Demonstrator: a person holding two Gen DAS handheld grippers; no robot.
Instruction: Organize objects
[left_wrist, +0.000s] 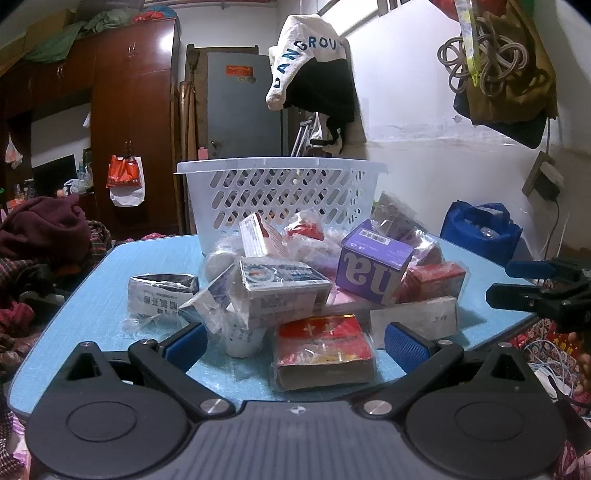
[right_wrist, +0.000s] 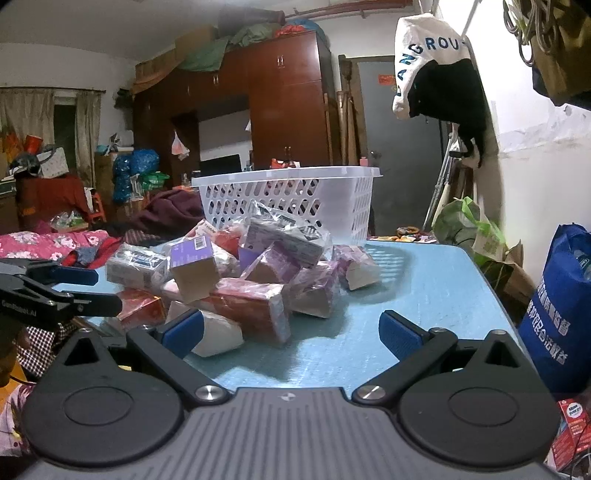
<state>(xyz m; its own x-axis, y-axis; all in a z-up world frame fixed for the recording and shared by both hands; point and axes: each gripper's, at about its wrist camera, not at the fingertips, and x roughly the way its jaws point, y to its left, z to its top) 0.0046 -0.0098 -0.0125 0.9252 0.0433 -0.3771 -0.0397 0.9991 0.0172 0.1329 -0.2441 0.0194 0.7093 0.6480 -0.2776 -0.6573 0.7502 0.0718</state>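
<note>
Both the left gripper (left_wrist: 295, 341) and right gripper (right_wrist: 291, 332) are wide apart and empty, so plastic-wrapped boxes (left_wrist: 321, 354) at frame centre may slip when pinched.

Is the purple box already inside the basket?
No, the purple box sits in the pile on the table, in front of the basket.

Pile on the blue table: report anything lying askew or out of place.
The boxes and wrapped packs lie heaped at all angles in front of the white basket instead of inside it. The purple box rests tilted with its print upside down, and a red pack has slid to the near edge. No spill shows.
</note>
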